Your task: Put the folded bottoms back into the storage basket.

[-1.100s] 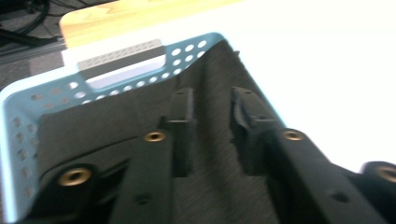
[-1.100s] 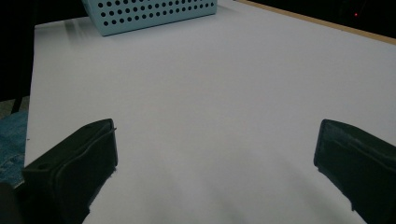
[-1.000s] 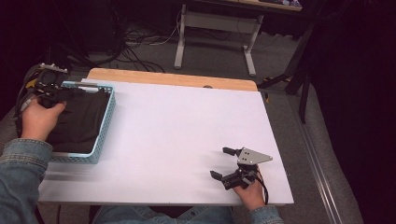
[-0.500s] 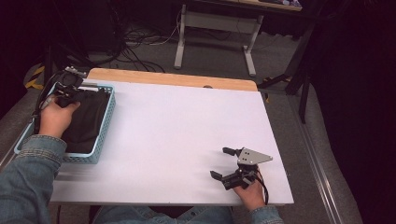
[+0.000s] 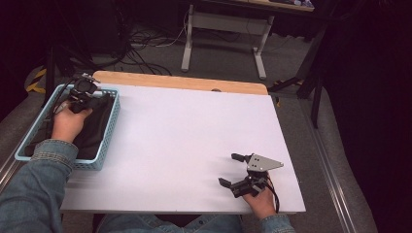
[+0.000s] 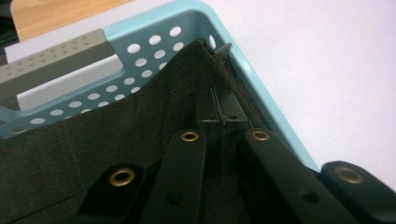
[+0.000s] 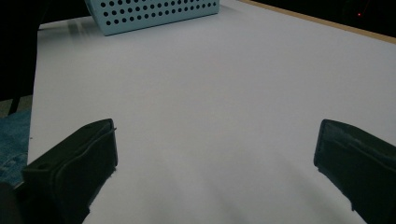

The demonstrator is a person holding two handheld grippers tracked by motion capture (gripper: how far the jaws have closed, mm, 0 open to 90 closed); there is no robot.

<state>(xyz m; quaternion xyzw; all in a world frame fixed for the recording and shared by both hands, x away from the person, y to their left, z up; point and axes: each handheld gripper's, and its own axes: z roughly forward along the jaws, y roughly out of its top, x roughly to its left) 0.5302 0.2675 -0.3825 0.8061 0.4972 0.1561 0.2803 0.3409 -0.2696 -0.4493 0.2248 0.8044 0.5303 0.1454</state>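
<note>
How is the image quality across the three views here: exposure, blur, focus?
High view: white table bright and sharp, the room behind sinks into darkness. Left gripper view: dark cloth and black jaws merge in low contrast; blue basket rim crisp. Right gripper view: near jaws soft, basket sharp, faint shadows streak the table.

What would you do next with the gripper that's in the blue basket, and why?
Probably lift the left gripper straight up. Its jaws look shut on a corner of the dark cloth, which lies inside the light blue perforated plastic basket, so raising it should draw the cloth out.
</note>
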